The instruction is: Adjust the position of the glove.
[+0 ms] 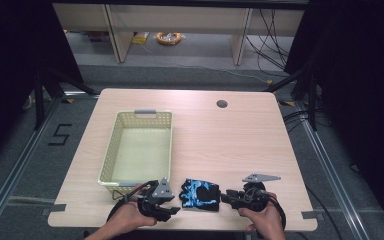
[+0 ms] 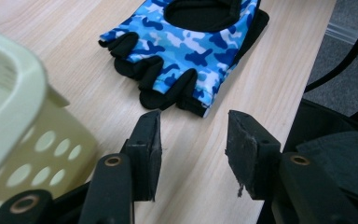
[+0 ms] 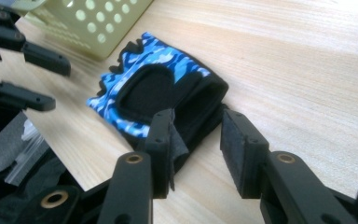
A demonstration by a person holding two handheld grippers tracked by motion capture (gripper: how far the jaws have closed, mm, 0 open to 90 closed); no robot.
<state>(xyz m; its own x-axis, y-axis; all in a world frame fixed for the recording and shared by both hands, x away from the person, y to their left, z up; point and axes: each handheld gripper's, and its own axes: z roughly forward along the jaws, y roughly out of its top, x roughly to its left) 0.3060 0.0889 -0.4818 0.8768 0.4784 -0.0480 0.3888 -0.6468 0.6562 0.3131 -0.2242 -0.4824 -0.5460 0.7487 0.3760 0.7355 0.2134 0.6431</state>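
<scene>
Basket (image 1: 111,150) holds nothing; glove (image 1: 200,195) lies on table (image 1: 230,145) beside it

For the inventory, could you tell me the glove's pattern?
Blue camouflage with black trim on the fingerless glove, clearest in the left gripper view.

on the table (image 1: 230,140): 1 fingerless glove (image 1: 200,195), blue camouflage with black trim, 4 short finger stubs counted along its edge in the left gripper view. 1 pale yellow perforated basket (image 1: 111,150) with 1 grey handle clip (image 1: 145,112) at its far end. 1 round cable hole (image 1: 222,104) in the tabletop. 2 handheld grippers: left gripper (image 1: 172,204), right gripper (image 1: 226,197), each with 2 black jaws. 2 hands. on the floor beyond, 1 orange coil (image 1: 168,37).
</scene>
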